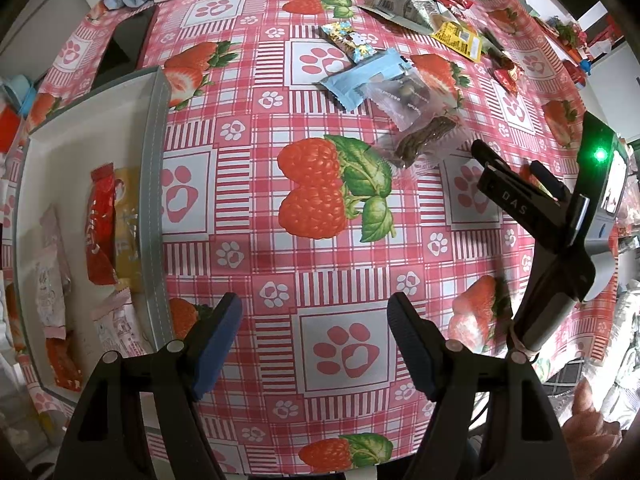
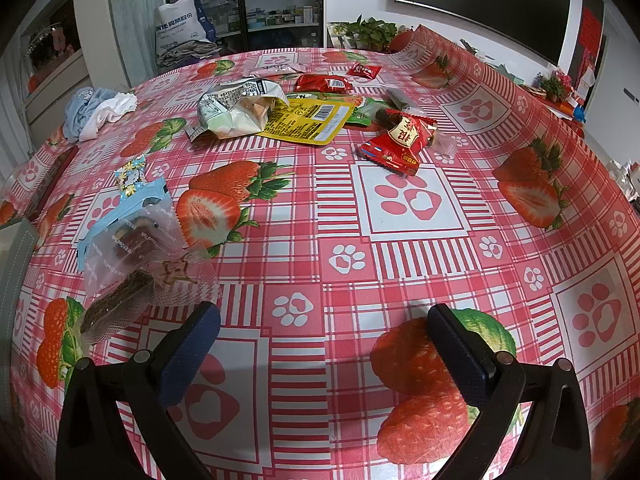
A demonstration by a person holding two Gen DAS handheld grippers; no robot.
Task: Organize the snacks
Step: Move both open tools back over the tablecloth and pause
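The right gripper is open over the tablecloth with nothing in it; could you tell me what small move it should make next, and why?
Probably swing the right gripper left and forward to the clear packet of dark snack sticks. Its jaws stand open and empty, and that packet is the nearest loose snack, just beyond its left finger. The tray already holds several packets, so this one likely goes there next.

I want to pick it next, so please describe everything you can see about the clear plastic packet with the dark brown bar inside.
The clear plastic packet with the dark brown ridged bar lies flat on the red checked strawberry tablecloth. Its crinkled film has sealed, serrated ends and looks unopened. Its far end overlaps a second clear packet with round dark snacks, which lies on a light blue wrapper. The right tongs are open just beside it, not touching.
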